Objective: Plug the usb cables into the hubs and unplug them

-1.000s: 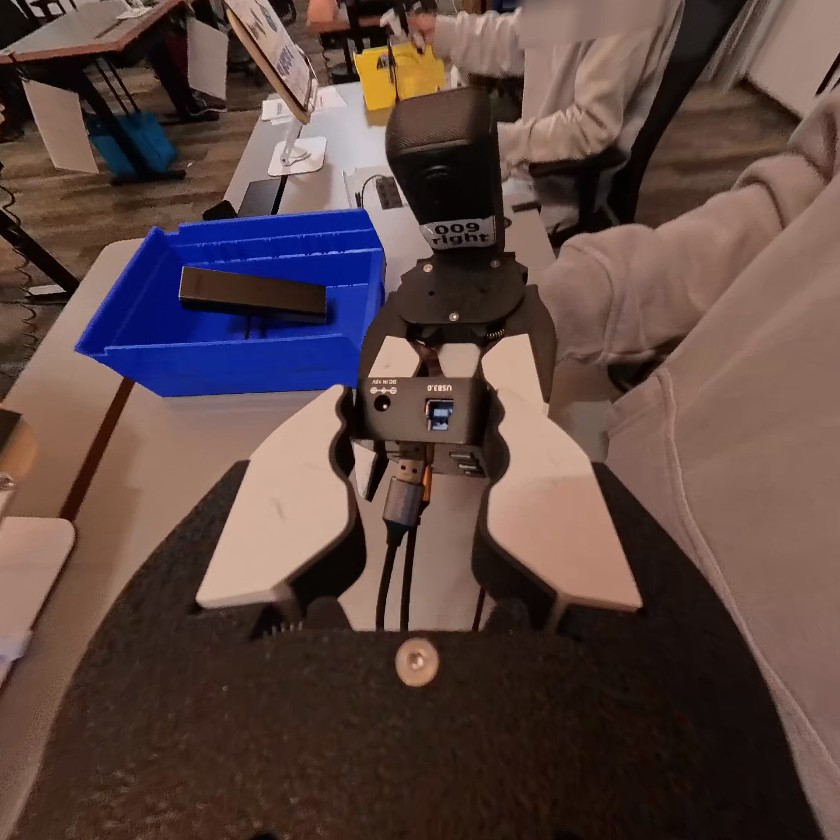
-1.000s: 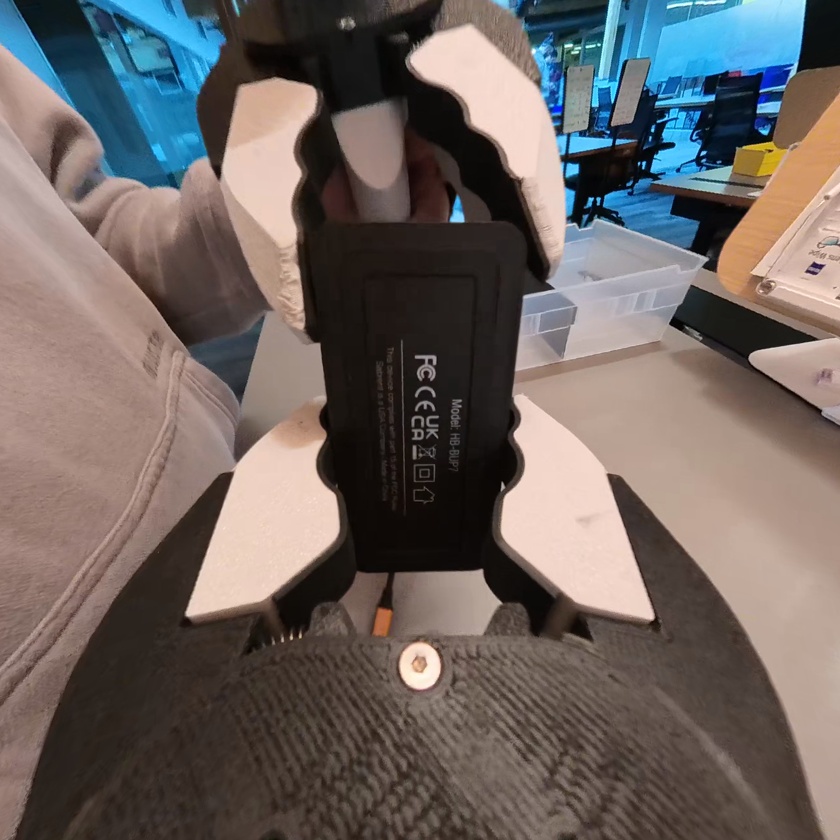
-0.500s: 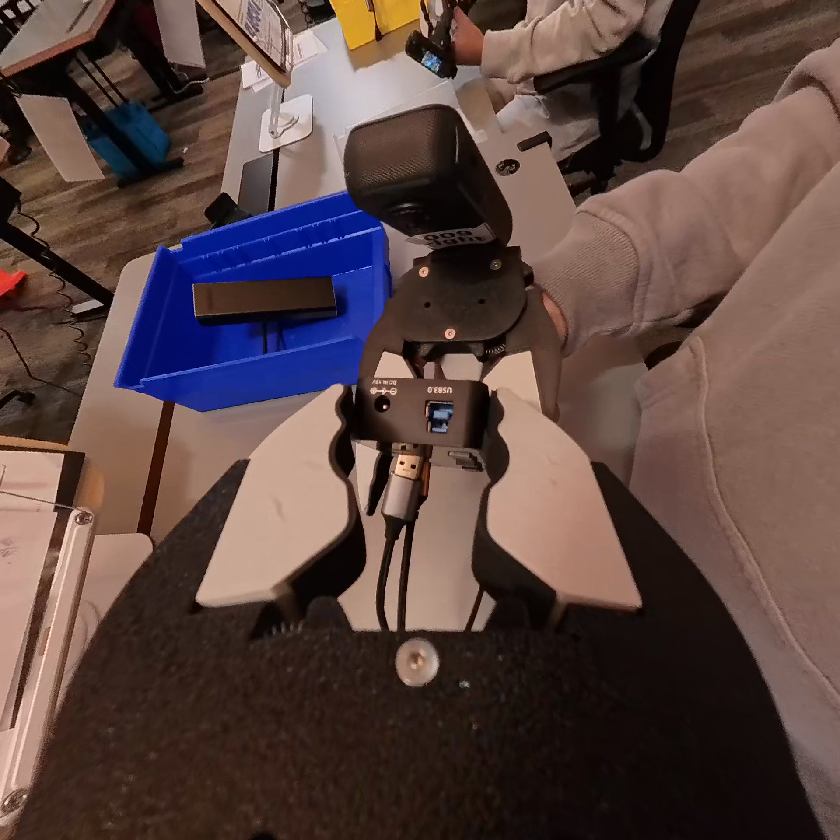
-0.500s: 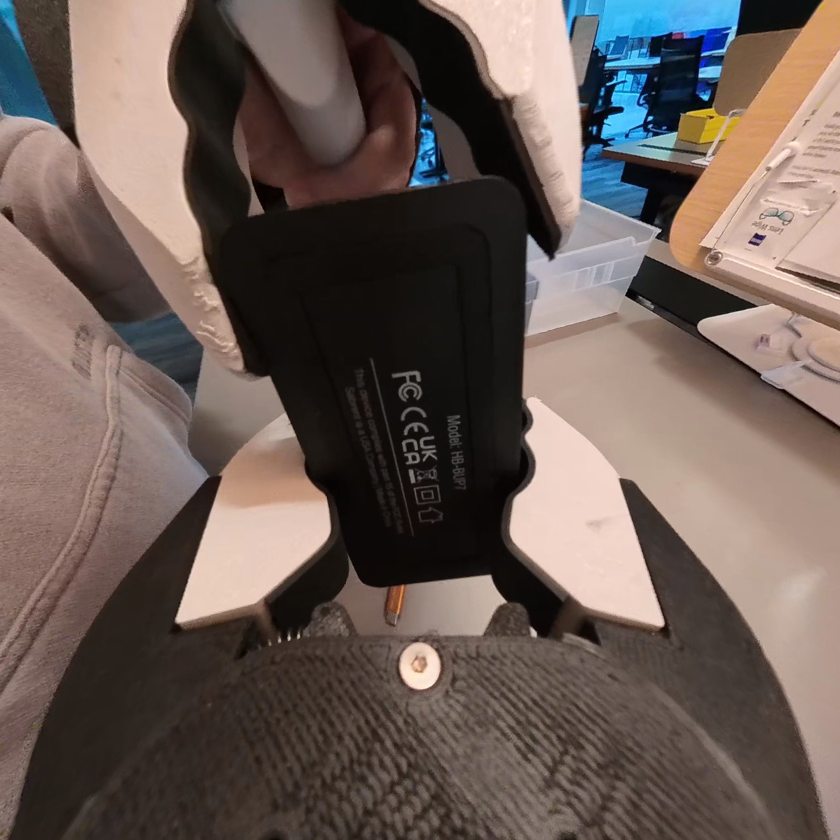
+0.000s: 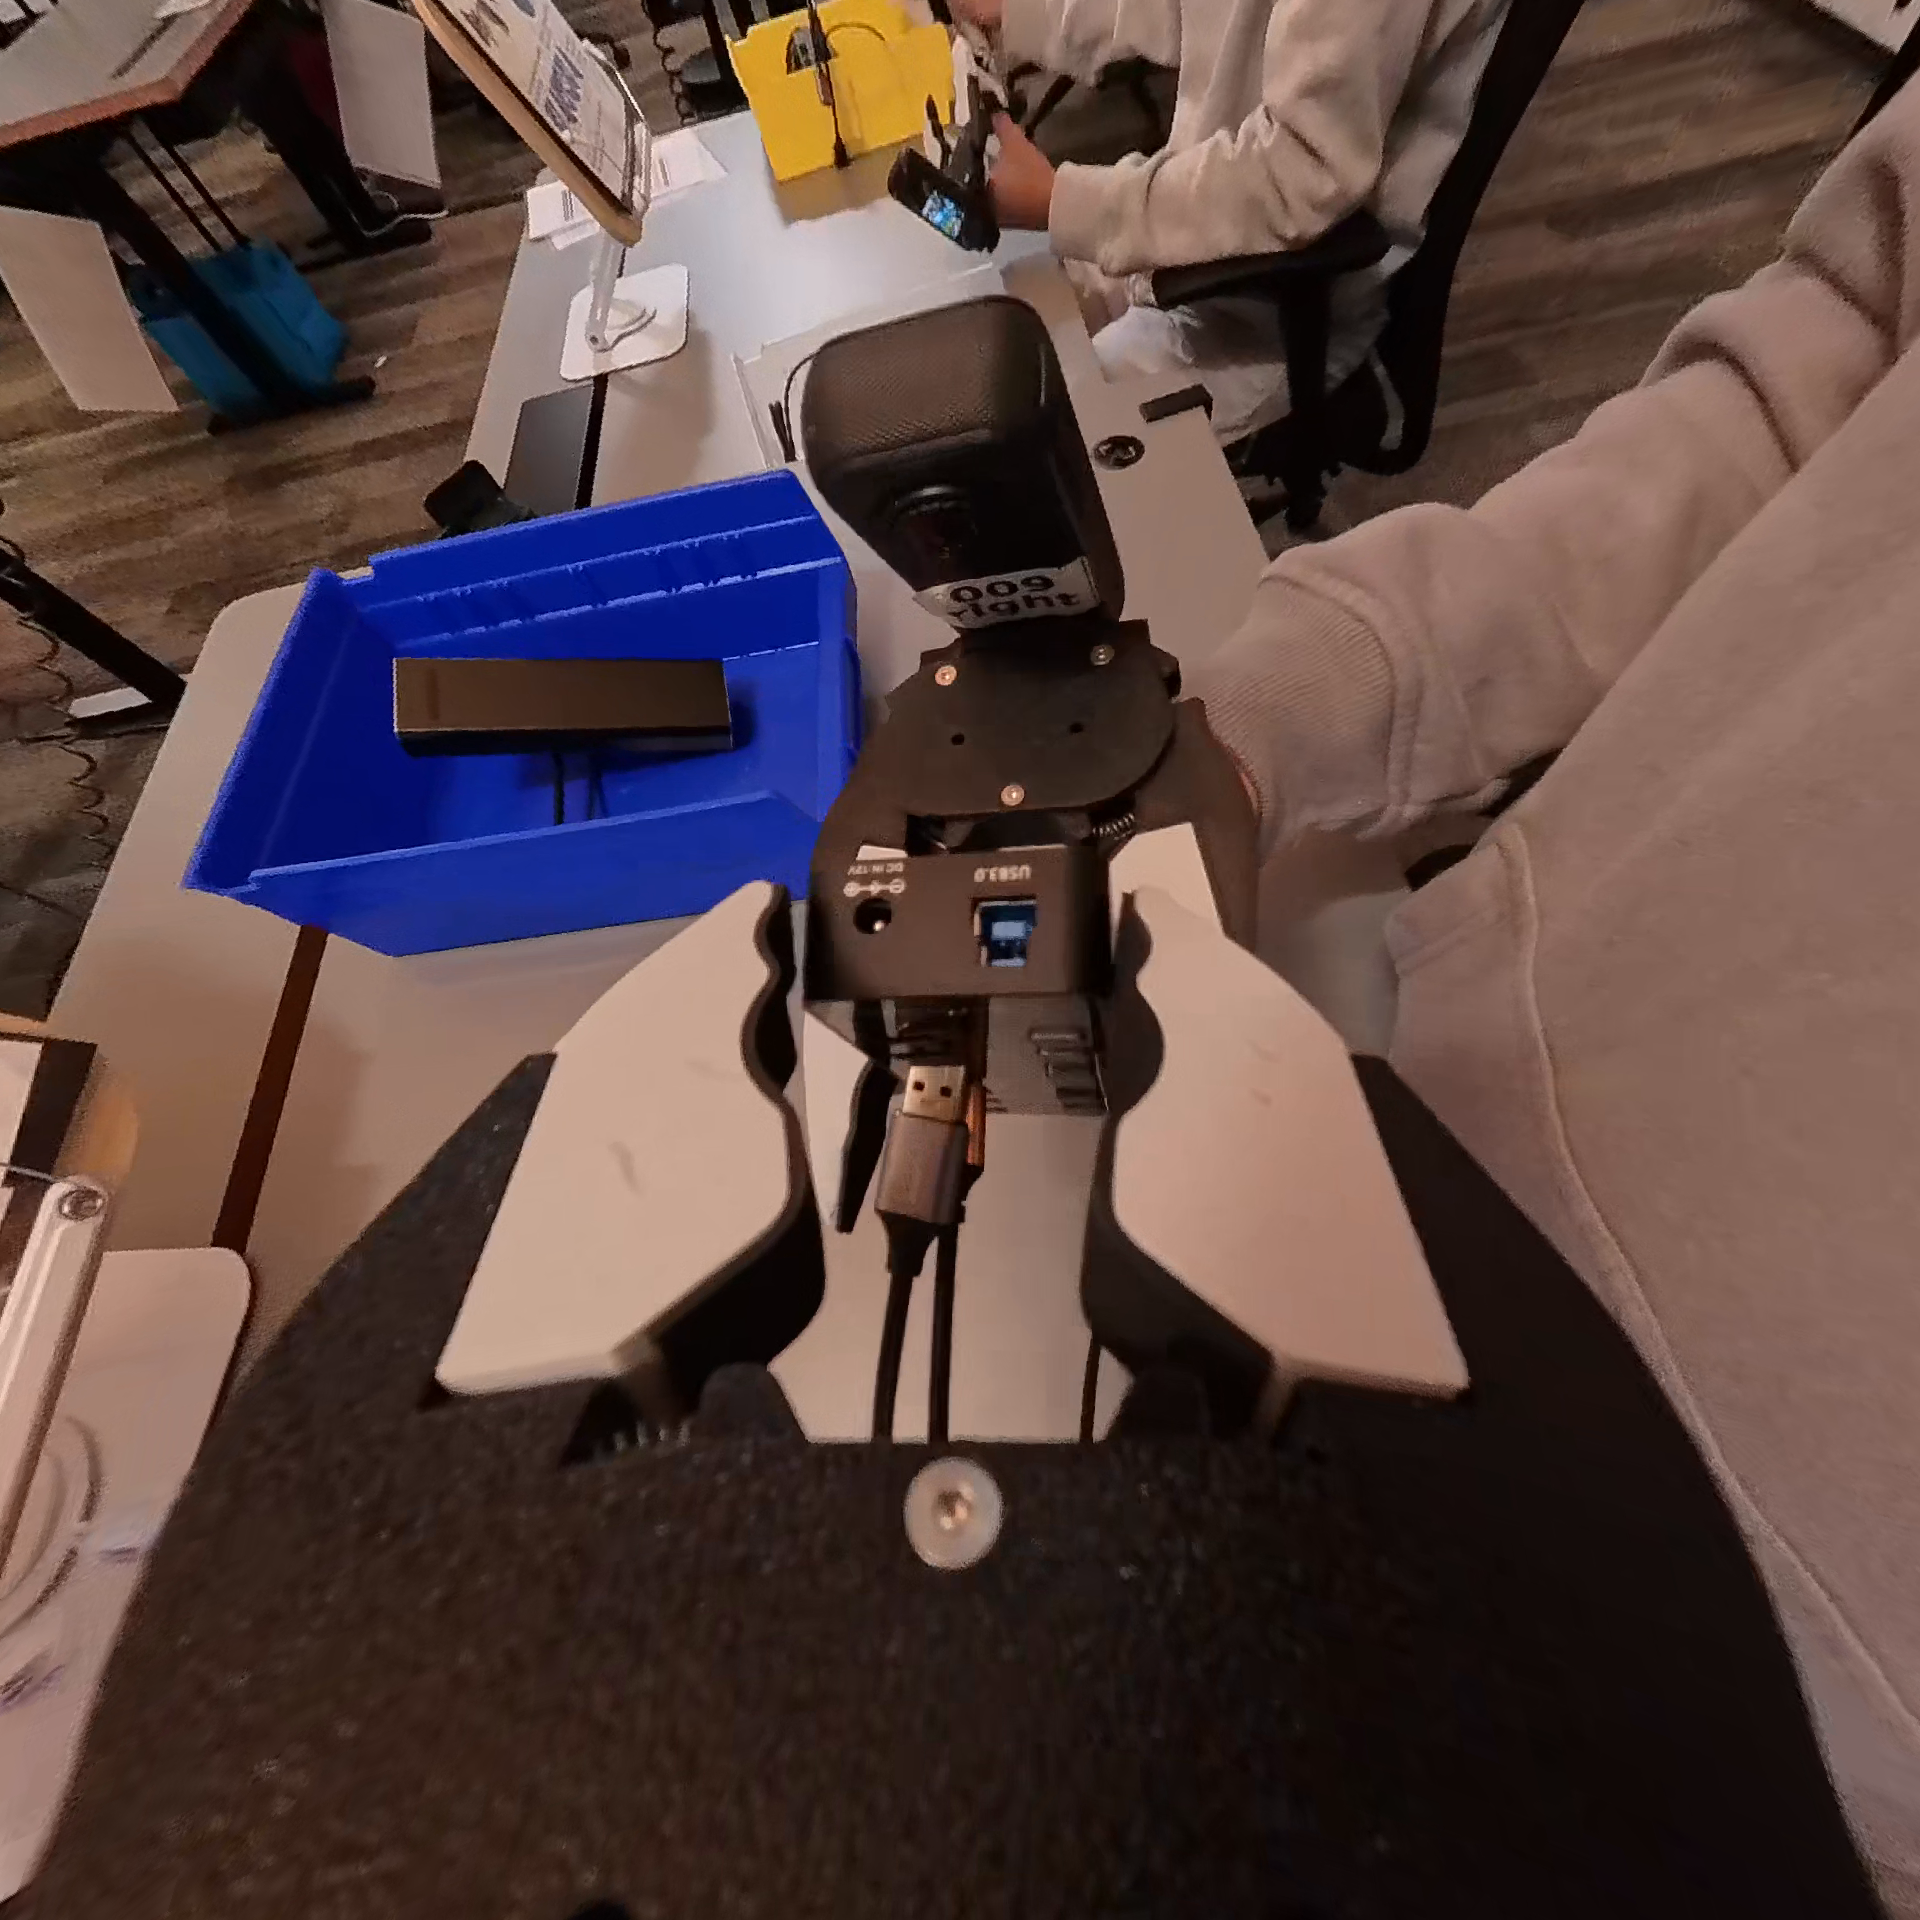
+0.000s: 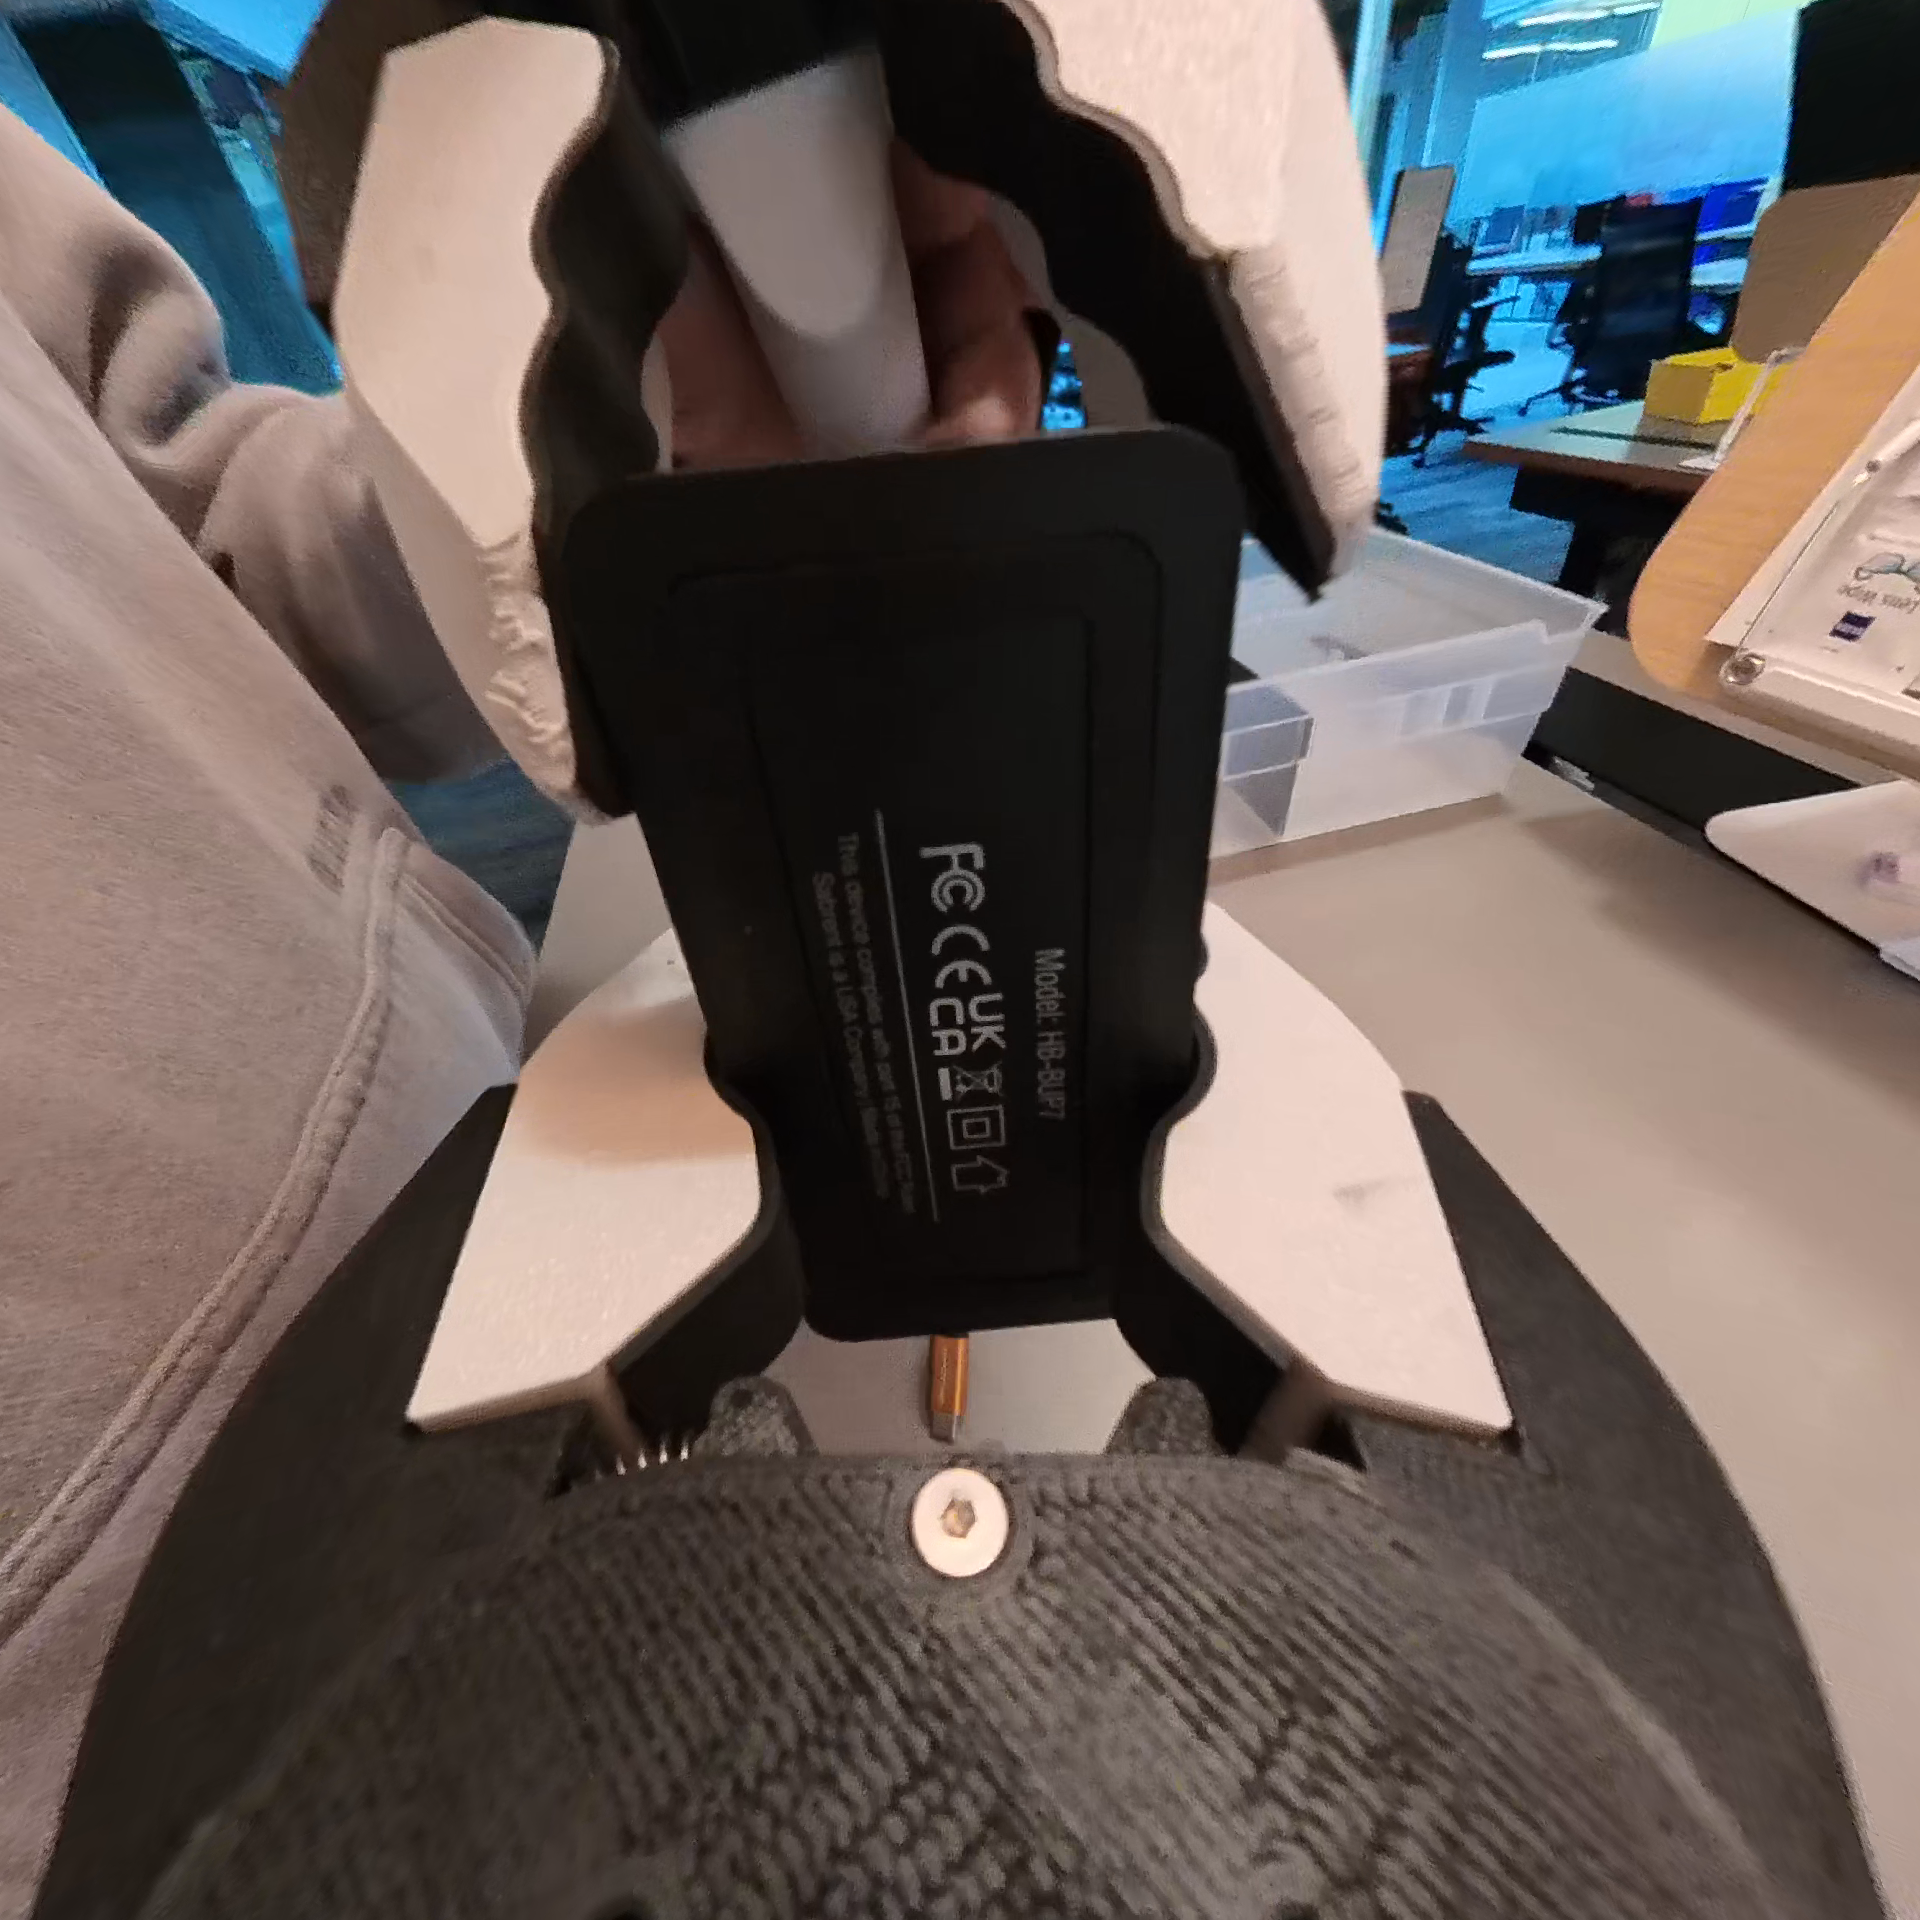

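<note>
A black USB hub (image 5: 956,920) is held in the air between both grippers. My left gripper (image 5: 951,925) is shut on its near end, which bears a blue port. In the right wrist view the hub's labelled underside (image 6: 935,883) faces me. My right gripper (image 6: 956,1039) is shut on that end, and the left gripper grips the far end at the top. A grey USB plug (image 5: 920,1153) hangs under the hub with its metal tip bared, beside an orange plug; their cables run down toward me. An orange plug tip (image 6: 948,1387) shows below the hub. A second black hub (image 5: 561,707) lies in the blue bin (image 5: 312,790).
The grey table (image 5: 468,1018) carries the blue bin at the left. A clear plastic bin (image 6: 1403,707) and a wooden board stand (image 6: 1818,520) are to the right in the right wrist view. A yellow bin (image 5: 831,94) and a seated person (image 5: 1247,125) are at the back.
Both grippers keep their hold on the hub. The held hub has tilted and swung a little, so the background has shifted. The grey plug still hangs under the hub.
</note>
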Demonstrator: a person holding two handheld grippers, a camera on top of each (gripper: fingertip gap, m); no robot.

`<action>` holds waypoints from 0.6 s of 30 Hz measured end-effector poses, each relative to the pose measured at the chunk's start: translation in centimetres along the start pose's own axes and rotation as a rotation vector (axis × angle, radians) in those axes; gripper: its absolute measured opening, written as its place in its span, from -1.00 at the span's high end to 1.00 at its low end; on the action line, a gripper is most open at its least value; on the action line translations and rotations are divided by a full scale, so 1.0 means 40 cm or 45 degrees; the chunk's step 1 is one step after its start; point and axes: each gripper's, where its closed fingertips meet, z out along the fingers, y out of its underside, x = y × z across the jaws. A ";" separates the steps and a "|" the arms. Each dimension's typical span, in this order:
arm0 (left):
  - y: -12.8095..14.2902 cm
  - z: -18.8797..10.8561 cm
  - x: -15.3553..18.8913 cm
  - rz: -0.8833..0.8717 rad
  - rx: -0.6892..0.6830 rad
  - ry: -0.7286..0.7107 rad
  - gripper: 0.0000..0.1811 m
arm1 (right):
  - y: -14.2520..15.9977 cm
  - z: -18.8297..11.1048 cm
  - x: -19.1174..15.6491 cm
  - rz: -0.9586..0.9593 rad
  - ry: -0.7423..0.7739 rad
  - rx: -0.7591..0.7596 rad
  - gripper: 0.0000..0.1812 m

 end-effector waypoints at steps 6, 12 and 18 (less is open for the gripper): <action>0.039 -0.066 -0.017 -0.139 0.007 -0.020 0.38 | -0.034 -0.023 -0.004 0.010 -0.024 0.082 0.16; 0.145 -0.070 -0.012 -0.240 -0.063 0.014 0.59 | -0.054 -0.040 -0.011 0.070 -0.083 0.194 0.17; 0.082 -0.039 0.017 -0.349 0.259 0.089 0.60 | -0.040 -0.021 -0.022 0.080 -0.119 0.161 0.18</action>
